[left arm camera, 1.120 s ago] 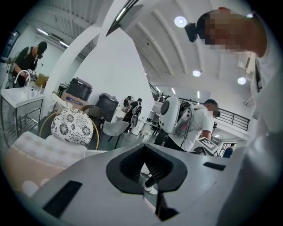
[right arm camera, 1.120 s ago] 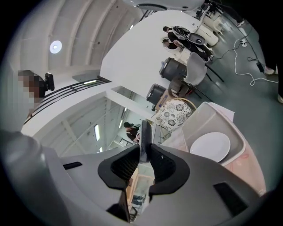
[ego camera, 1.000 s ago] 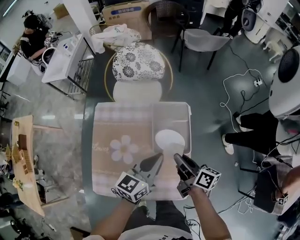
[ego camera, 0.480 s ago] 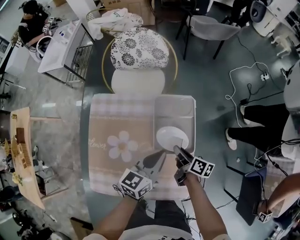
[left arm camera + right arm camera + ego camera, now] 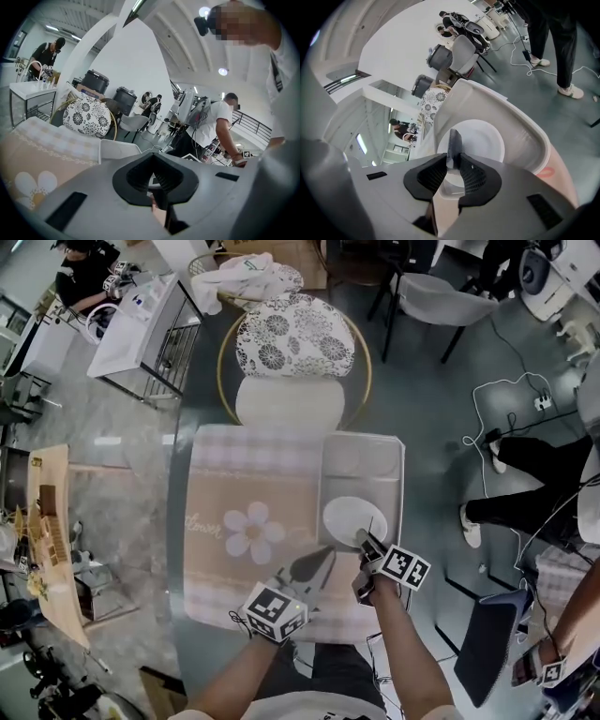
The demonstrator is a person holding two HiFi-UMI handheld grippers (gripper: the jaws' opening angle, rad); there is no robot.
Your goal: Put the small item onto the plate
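Observation:
A white plate [image 5: 345,517] [image 5: 485,133] lies in the near part of a white tray [image 5: 361,454] [image 5: 532,136] on the right side of the table. My right gripper [image 5: 365,539] [image 5: 453,153] is shut on a thin, flat dark item [image 5: 368,525] [image 5: 453,139]. The item stands upright between the fingertips, over the plate's near edge. My left gripper [image 5: 324,554] [image 5: 152,157] hovers over the mat left of the tray. Its jaws are together with nothing between them.
A beige mat with a white flower [image 5: 251,531] covers the table's left part. A chair with a floral cushion [image 5: 295,338] stands at the far side. A person's legs [image 5: 525,493] and cables [image 5: 534,404] are on the floor to the right.
My right gripper has carried the dark item forward, from short of the plate to over its near edge. The left gripper has stayed beside it.

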